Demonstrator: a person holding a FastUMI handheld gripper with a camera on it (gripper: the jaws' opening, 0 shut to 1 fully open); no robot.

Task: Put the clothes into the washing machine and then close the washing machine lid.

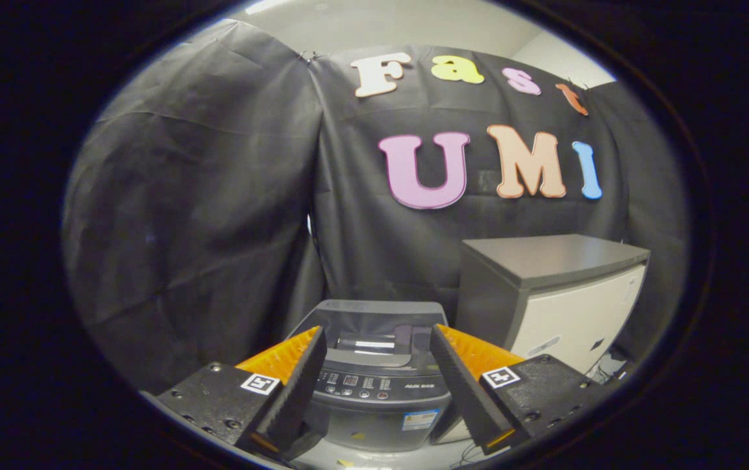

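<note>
A small grey top-loading washing machine (378, 382) stands on the floor just ahead of my fingers, its dark glossy lid (374, 326) lying flat and shut over the tub. A control panel with small buttons runs along its front edge. My gripper (378, 339) hangs above and in front of the machine, open, with nothing between its fingers. The machine shows through the gap between them.
A grey-topped white cabinet (557, 294) stands right of the washer, taller than it. Black cloth walls close in behind and on the left. Some cables lie on the floor by the cabinet's base (603, 372).
</note>
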